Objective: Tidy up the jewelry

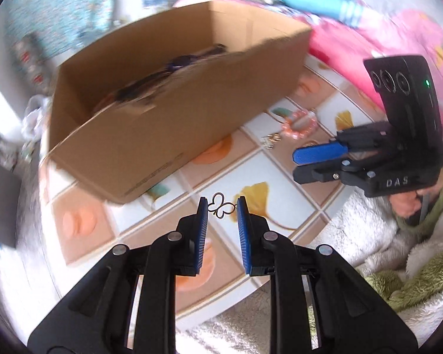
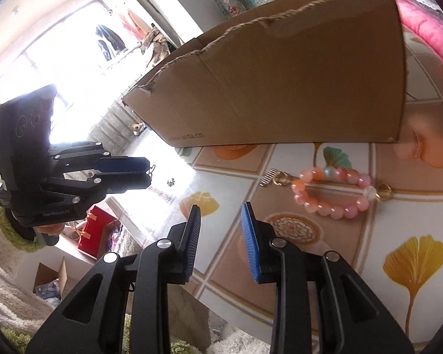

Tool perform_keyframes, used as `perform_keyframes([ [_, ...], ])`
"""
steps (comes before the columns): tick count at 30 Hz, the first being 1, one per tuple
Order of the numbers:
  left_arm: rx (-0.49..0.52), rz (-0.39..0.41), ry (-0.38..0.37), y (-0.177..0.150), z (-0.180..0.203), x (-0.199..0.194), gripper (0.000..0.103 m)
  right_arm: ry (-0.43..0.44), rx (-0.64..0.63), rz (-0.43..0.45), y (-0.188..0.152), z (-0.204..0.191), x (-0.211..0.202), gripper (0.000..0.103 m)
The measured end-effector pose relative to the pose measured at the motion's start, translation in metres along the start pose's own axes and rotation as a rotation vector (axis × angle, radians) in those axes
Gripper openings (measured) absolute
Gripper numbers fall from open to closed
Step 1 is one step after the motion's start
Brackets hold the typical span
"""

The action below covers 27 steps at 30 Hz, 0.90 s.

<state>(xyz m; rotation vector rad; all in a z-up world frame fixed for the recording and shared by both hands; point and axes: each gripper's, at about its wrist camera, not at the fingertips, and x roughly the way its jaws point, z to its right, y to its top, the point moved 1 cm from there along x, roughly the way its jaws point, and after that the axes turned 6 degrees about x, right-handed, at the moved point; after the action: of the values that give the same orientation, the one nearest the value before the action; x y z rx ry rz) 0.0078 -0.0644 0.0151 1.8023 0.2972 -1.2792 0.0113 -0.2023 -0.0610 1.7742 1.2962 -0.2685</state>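
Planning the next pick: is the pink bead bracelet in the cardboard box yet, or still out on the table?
Out. The pink bead bracelet lies flat on the tablecloth, in front of the cardboard box, beyond the open right gripper.

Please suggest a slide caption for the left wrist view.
Left claw pinches a butterfly charm beside the cardboard box, bead bracelet awaiting.

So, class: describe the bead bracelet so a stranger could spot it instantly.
Find the big cardboard box on the patterned tablecloth. Just in front of its long side lies a loop of round pink and orange beads, the bracelet. Its neighbours are only small metal pieces.
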Motion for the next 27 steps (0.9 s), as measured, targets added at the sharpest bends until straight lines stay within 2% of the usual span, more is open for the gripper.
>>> perform_keyframes([
  [5, -0.144, 0.051, 0.061, -0.031, -0.026, -0.022, 0.019, 0.015, -0.109, -0.045, 0.013, -0.040, 0.031, 0.029],
  [10, -0.225, 0.106, 0.085, -0.055, -0.047, -0.032, 0.019, -0.042, -0.248, -0.077, 0.023, -0.075, 0.071, 0.029],
  [14, -0.238, 0.141, 0.090, -0.067, -0.054, -0.035, 0.019, -0.124, -0.324, -0.092, 0.030, -0.086, 0.093, 0.028],
  [17, -0.241, 0.154, 0.087, -0.073, -0.057, -0.032, 0.019, -0.164, -0.374, -0.113, 0.032, -0.092, 0.104, 0.020],
  [21, -0.258, 0.168, 0.074, -0.080, -0.061, -0.029, 0.019, -0.249, -0.461, -0.115, 0.026, -0.105, 0.108, 0.017],
  [22, -0.262, 0.172, 0.071, -0.081, -0.061, -0.028, 0.019, -0.251, -0.467, -0.125, 0.025, -0.108, 0.107, 0.012],
  [27, -0.265, 0.187, 0.062, -0.087, -0.059, -0.028, 0.019, -0.261, -0.471, -0.166, 0.026, -0.114, 0.107, 0.004],
])
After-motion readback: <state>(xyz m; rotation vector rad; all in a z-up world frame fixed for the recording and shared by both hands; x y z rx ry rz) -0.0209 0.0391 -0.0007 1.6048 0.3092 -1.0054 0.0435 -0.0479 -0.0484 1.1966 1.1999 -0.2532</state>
